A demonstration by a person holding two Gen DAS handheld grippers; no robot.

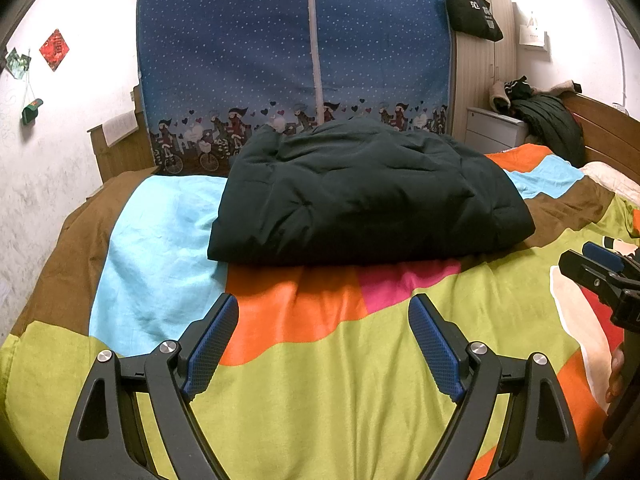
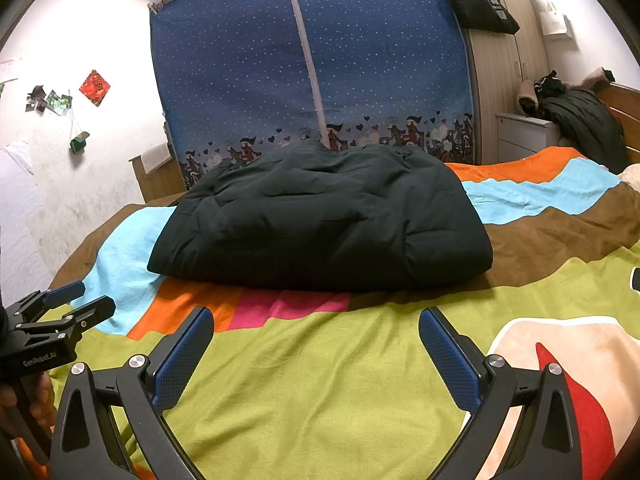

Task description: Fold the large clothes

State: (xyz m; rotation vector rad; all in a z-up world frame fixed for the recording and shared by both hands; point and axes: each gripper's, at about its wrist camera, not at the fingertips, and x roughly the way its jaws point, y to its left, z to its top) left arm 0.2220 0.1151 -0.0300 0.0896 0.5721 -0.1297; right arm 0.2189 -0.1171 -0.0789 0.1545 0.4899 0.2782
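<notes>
A dark green padded coat [image 1: 368,192] lies folded into a thick bundle on the bed's colourful cover [image 1: 320,380]; the right wrist view shows the same coat [image 2: 320,224] straight ahead. My left gripper [image 1: 324,308] hovers over the cover in front of the bundle, open, with nothing between its blue pads. My right gripper [image 2: 316,320] is held the same way, open and empty, short of the coat's near edge. Each gripper shows at the other view's edge: the right gripper [image 1: 600,268] at far right, the left gripper [image 2: 76,300] at far left.
Behind the bed stands a blue dotted fabric wardrobe [image 1: 296,48]. A black tote bag [image 1: 472,8] hangs on a wooden wardrobe at the right. A heap of dark clothes [image 1: 548,116] rests by the wooden headboard, next to a white drawer unit [image 1: 492,128]. A white wall runs along the left.
</notes>
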